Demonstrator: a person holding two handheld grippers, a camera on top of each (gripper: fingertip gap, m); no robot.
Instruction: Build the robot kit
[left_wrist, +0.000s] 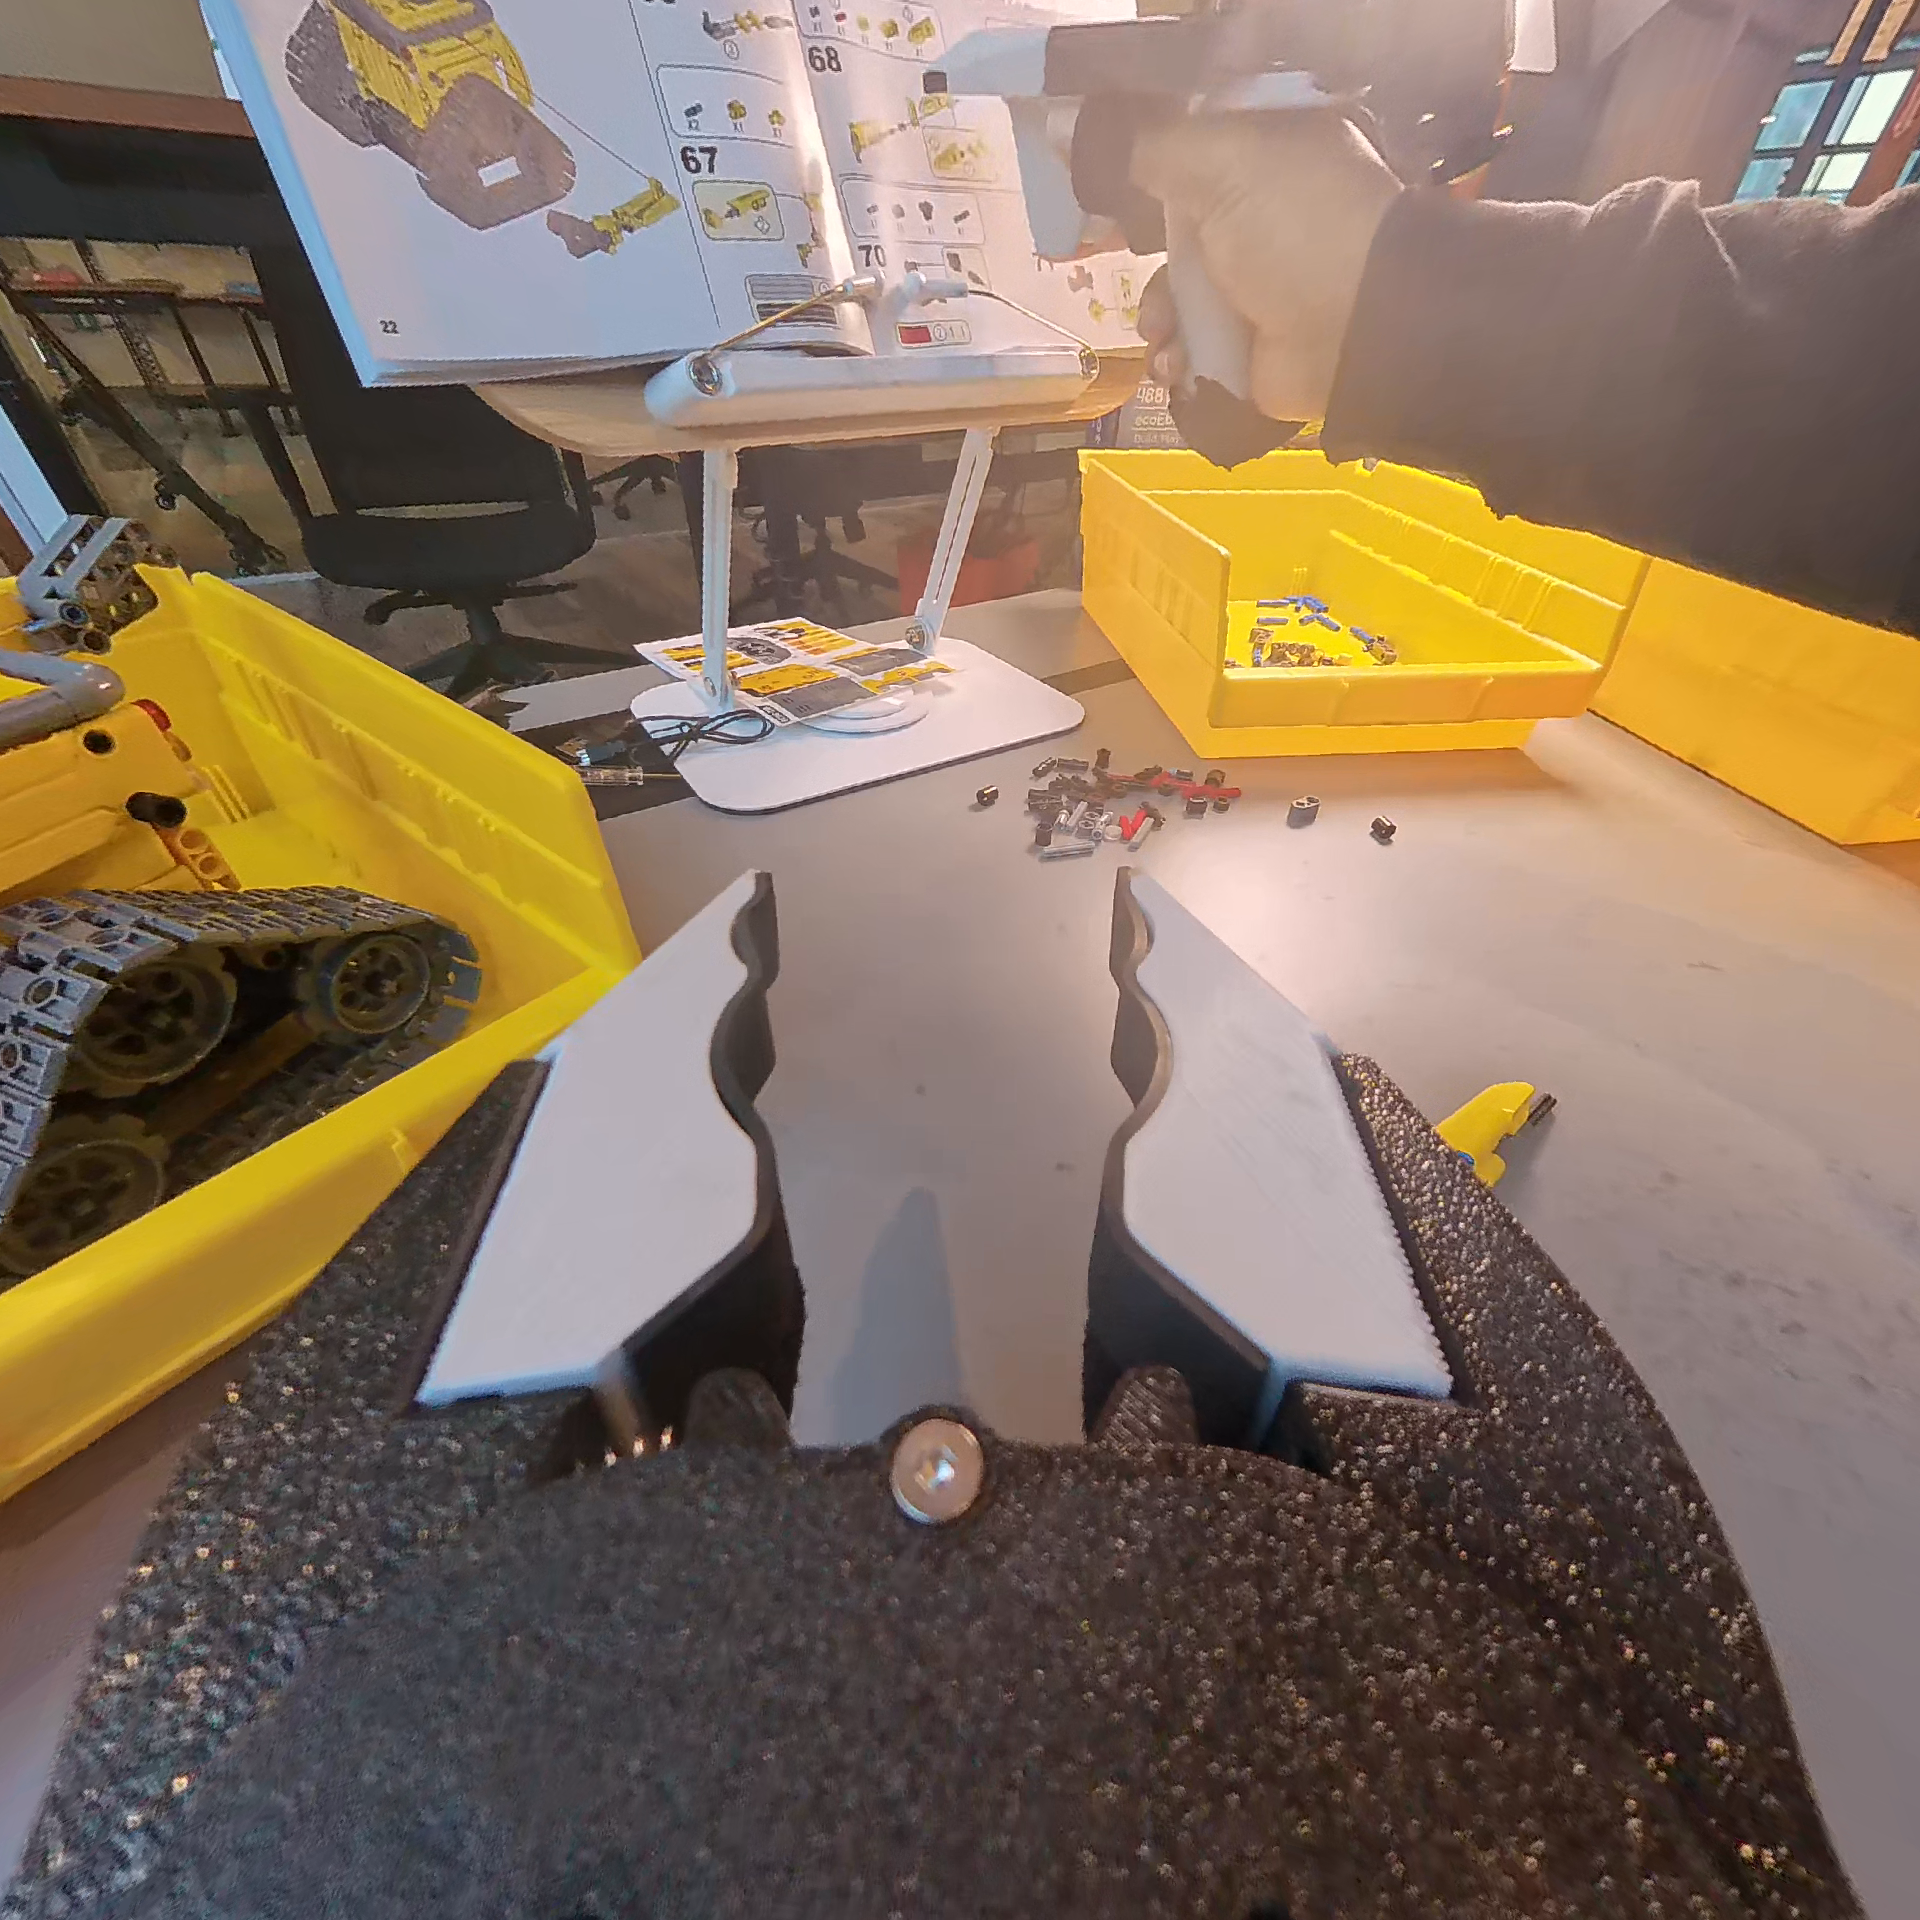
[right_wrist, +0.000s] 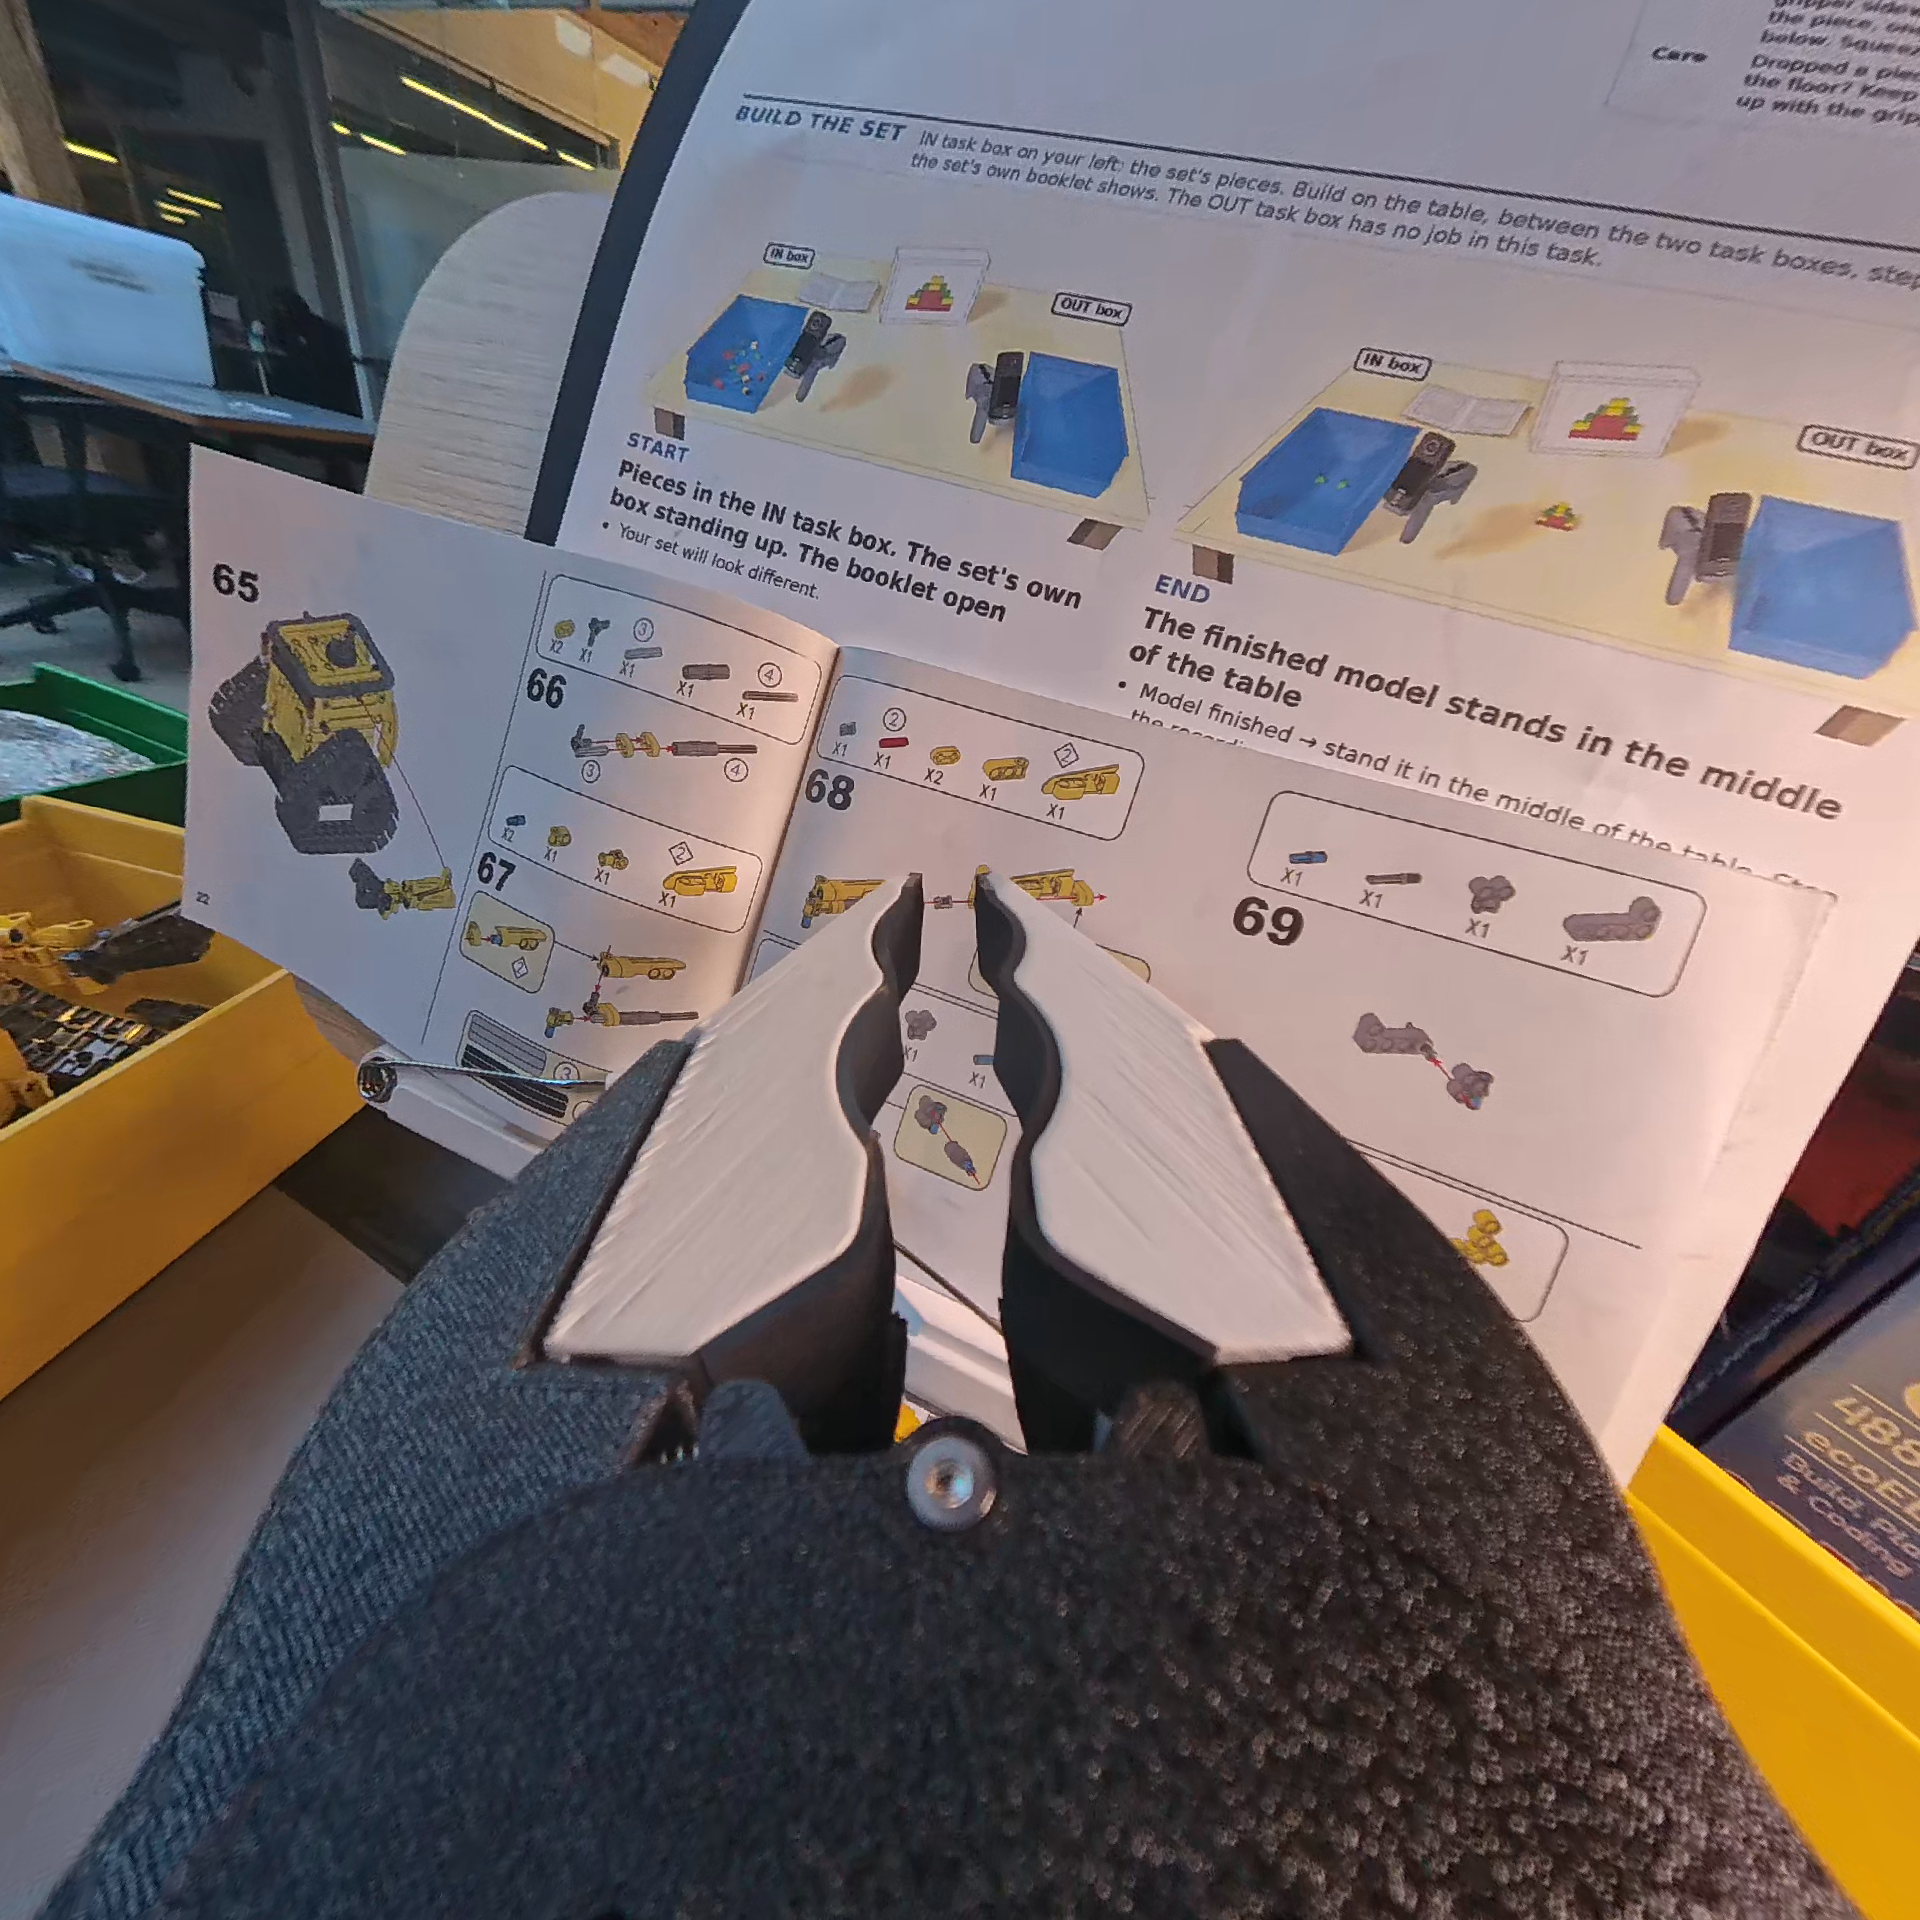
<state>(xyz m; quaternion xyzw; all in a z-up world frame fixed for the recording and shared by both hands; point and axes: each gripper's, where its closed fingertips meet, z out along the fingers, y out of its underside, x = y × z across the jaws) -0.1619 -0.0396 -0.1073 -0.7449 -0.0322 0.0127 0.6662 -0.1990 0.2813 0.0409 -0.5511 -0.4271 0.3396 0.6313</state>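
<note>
My left gripper (left_wrist: 945, 894) is open and empty, low over the grey table (left_wrist: 1455, 1351). A yellow bin (left_wrist: 416, 748) to its left holds a yellow model with grey tracks (left_wrist: 156, 987). Small dark and red parts (left_wrist: 1112, 805) lie loose ahead of it. A small yellow piece (left_wrist: 1486, 1122) lies by its right finger. My right gripper (right_wrist: 948, 888) is raised, its tips close to the open instruction booklet (right_wrist: 623, 779). Its jaws are almost together, with only a narrow gap and nothing between them. A hand (left_wrist: 1247, 239) in a dark sleeve holds it.
The booklet (left_wrist: 520, 156) rests on a white stand (left_wrist: 883, 727). A printed sheet (right_wrist: 1351, 260) stands behind it. A yellow bin (left_wrist: 1351, 696) at the right holds small blue parts. Another yellow bin (left_wrist: 1766, 707) stands beside it. A dark blue box (right_wrist: 1849, 1455) sits at the far right.
</note>
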